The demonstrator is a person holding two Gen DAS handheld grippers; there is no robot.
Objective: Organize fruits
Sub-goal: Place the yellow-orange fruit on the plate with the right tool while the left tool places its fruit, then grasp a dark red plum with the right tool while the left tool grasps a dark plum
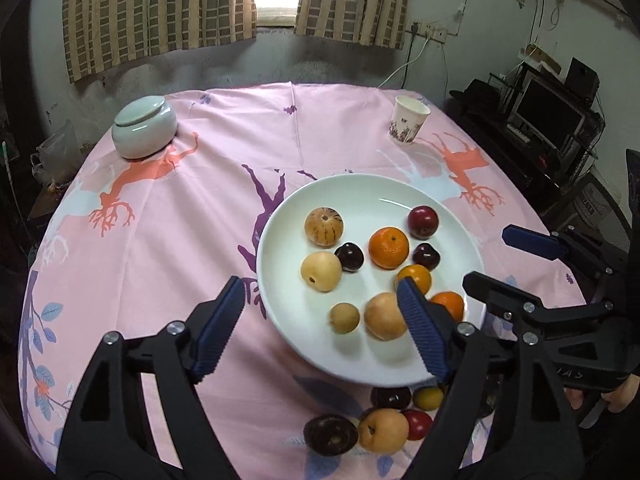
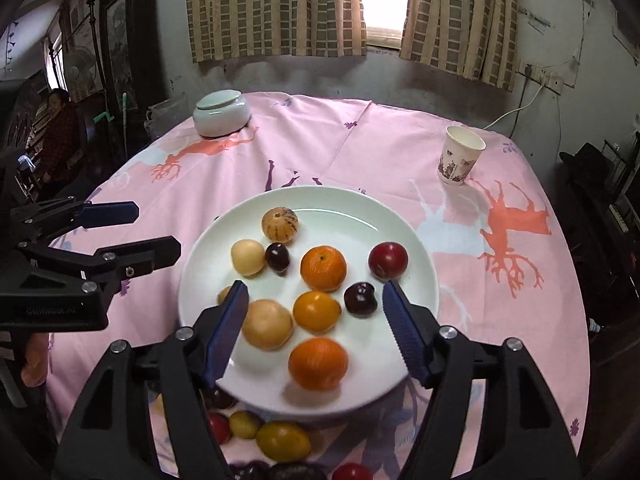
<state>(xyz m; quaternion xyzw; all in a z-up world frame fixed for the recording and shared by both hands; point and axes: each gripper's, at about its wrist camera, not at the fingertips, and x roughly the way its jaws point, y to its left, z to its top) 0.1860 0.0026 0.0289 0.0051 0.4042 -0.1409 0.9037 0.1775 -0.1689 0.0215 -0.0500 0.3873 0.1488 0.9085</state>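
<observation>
A white plate on the pink tablecloth holds several fruits: a striped melon, oranges, pale pears, dark plums and a red plum. My left gripper is open and empty over the plate's near left edge. My right gripper is open and empty over an orange at the plate's near side; it also shows at the right of the left wrist view. More loose fruits lie on the cloth in front of the plate.
A pale green lidded jar stands at the far left of the table. A paper cup stands at the far right. A person sits beyond the table's left side. Shelves with electronics stand at the right.
</observation>
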